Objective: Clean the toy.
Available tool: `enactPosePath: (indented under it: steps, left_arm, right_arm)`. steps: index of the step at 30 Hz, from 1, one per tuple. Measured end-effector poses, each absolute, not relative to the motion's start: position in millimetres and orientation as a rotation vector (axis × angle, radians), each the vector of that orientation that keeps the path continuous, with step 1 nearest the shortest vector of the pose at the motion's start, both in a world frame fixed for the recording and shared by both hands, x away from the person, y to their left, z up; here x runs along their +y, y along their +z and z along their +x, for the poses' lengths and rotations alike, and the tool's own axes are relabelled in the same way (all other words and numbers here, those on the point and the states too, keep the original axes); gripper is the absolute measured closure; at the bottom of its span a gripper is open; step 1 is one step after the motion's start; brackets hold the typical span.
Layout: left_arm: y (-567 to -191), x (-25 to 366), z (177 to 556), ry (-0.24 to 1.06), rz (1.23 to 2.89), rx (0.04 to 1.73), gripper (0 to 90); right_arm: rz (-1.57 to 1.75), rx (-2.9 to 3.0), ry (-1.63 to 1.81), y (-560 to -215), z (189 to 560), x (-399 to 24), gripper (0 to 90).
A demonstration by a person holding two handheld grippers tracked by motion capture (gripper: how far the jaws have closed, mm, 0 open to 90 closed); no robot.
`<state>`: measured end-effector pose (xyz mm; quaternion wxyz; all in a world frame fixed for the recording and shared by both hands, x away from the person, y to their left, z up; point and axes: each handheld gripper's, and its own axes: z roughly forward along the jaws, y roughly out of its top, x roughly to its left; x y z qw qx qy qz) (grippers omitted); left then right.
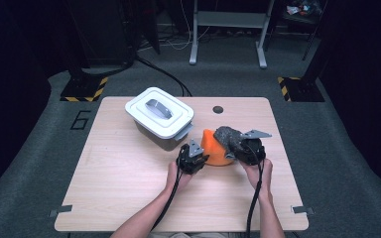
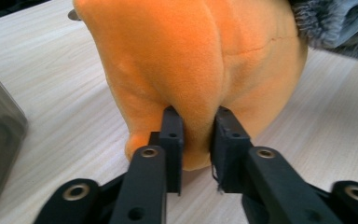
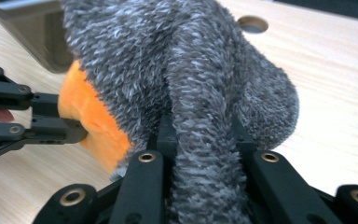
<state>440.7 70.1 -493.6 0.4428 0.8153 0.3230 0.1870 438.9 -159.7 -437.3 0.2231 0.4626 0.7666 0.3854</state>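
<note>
The orange fleece piece [image 1: 213, 148] sits on the wooden table [image 1: 129, 188] a little right of its middle, bunched up into a soft hump. A grey fuzzy fabric [image 1: 229, 137] lies draped over its 2 o'clock side, touching it.

The left gripper [image 1: 202, 158] comes at the orange piece from 8 o'clock. In the left gripper view its 2 black jaws are clenched on a fold of the orange fleece [image 2: 200, 70] near the bottom edge, with the cloth pinched between the pads and the wood grain of the table showing on both sides. No earlier picture is at hand, so nothing is said of how the jaws got there.

The right gripper [image 1: 234, 154] comes in from 4 o'clock of the orange piece. In the right gripper view its jaws are clamped on a thick roll of the grey fuzzy fabric [image 3: 205, 93], which bulges up and over them; the orange fleece [image 3: 93, 126] peeks out at 9 o'clock there, with the left gripper [image 3: 81, 130] biting into it.

A hand [image 1: 176, 173] holds the left gripper and another hand [image 1: 258, 171] holds the right one, both forearms entering from 6 o'clock.

At 10 o'clock of the orange piece, just beside it, stands a grey bin with a white lid [image 1: 158, 111]. A round hole [image 1: 218, 109] in the table lies at 12 o'clock.
</note>
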Motion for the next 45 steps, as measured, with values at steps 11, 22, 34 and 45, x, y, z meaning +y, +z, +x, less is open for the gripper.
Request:
enactPosePath:
  steps: [11, 22, 34, 45]
  left_arm:
    - [-482.5, 66.2, 427.9, 0.359, 2.012, 0.844, 81.1]
    - [-491.6, 72.1, 432.3, 0.344, 2.008, 0.869, 82.3]
    - [-495.6, 75.9, 436.3, 0.321, 2.02, 0.87, 82.3]
    - [-500.7, 78.7, 433.6, 0.335, 2.027, 0.848, 82.4]
  right_arm:
    - [1.148, 2.165, 1.032, -427.8, 424.0, -127.7, 72.9]
    - [1.156, 2.18, 0.982, -435.6, 430.4, -121.1, 73.5]
    - [1.376, 2.105, 0.987, -454.3, 445.0, -161.7, 73.4]
    - [1.563, 2.12, 0.908, -492.4, 469.3, -187.3, 73.4]
